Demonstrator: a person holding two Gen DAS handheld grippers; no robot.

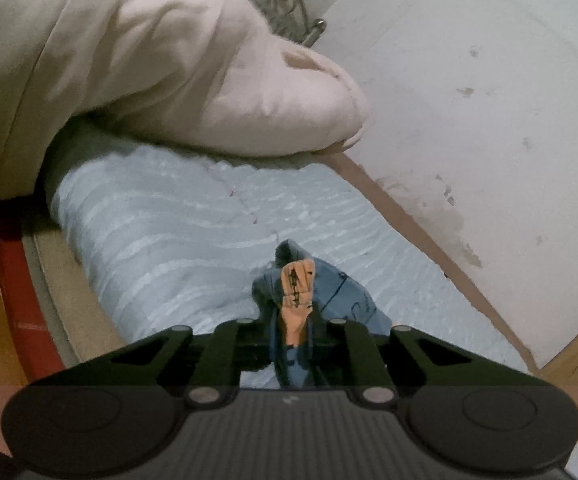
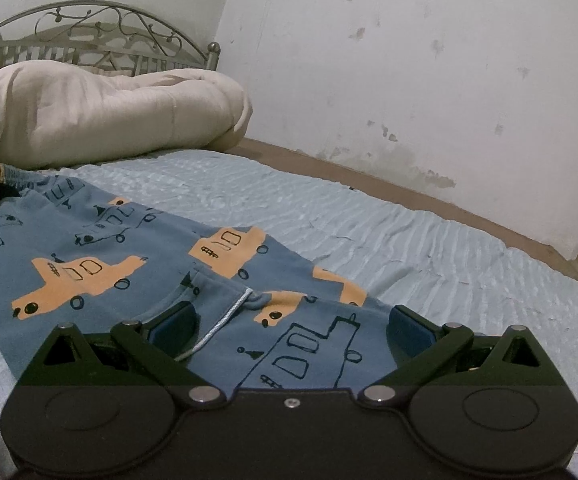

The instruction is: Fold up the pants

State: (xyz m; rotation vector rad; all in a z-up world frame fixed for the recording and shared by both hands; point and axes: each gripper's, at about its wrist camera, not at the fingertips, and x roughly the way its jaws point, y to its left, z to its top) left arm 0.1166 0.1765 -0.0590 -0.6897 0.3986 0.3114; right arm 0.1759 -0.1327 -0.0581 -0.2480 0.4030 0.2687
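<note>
Left claw of mine is pinched tight on a bunched fold of the pants, blue cloth with an orange truck print squeezed between the jaws and spilling out toward two o'clock. That wrist view is rolled hard over: the pale blue ribbed bedsheet runs diagonally, the cream comforter fills ten to twelve o'clock, and the stained white wall takes up two o'clock. What it hides is the rest of the garment.

My right wrist view gives me that. Right claw is spread wide, blue pads well apart, hovering low over the pants, nothing pressed between them. The pants lie spread across the bedsheet from nine o'clock down to the centre, orange trucks and outlined vehicles showing, a white-and-grey drawstring trailing between my fingers. The elastic waistband is lifted at nine o'clock, where a dark shape grips it, though I cannot make out that shape clearly. Up at eleven o'clock sits the comforter against a metal scrollwork headboard.
</note>
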